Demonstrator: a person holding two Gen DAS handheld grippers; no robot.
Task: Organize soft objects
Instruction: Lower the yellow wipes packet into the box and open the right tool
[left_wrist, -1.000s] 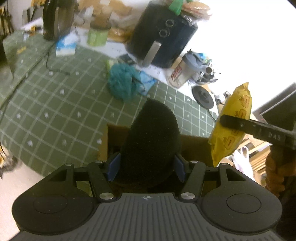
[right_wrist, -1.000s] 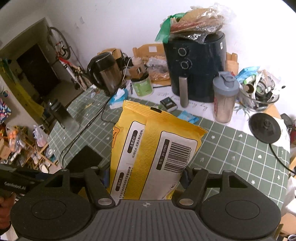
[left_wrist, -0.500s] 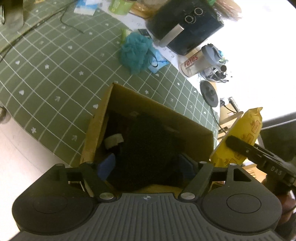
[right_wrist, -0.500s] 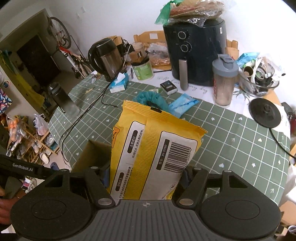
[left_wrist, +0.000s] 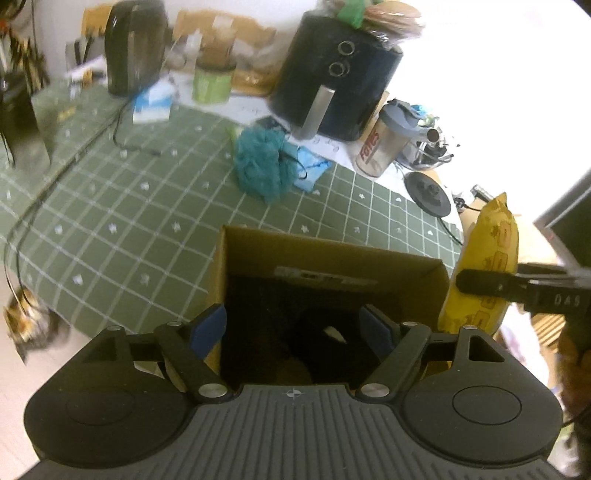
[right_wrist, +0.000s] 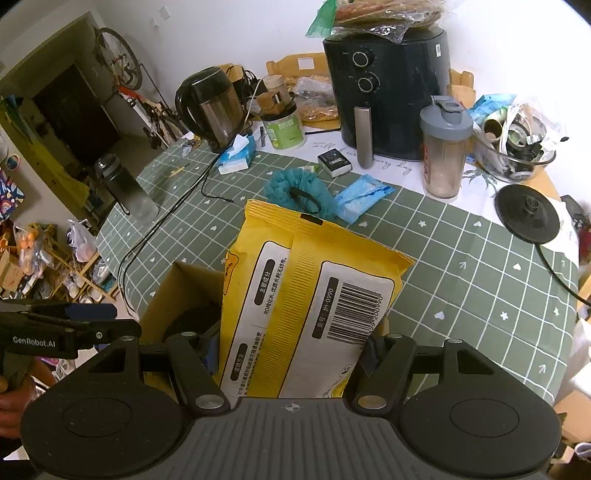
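Left wrist view: the left gripper (left_wrist: 293, 326) hangs over an open box (left_wrist: 406, 258); its jaws have just been opening, spread with nothing between them, a black soft thing (left_wrist: 325, 350) lying below in the box. The box stands at the edge of a green checked tablecloth (left_wrist: 129, 221), with a teal puff (left_wrist: 262, 166) and an air fryer (left_wrist: 332, 74) beyond.

Right wrist view: the right gripper (right_wrist: 291, 354) clamps a yellow pack (right_wrist: 314, 295) above the box's right side. The cluttered table carries a kettle (right_wrist: 210, 107) and a shaker (right_wrist: 443, 147); a bicycle (right_wrist: 118, 62) hangs on the wall.
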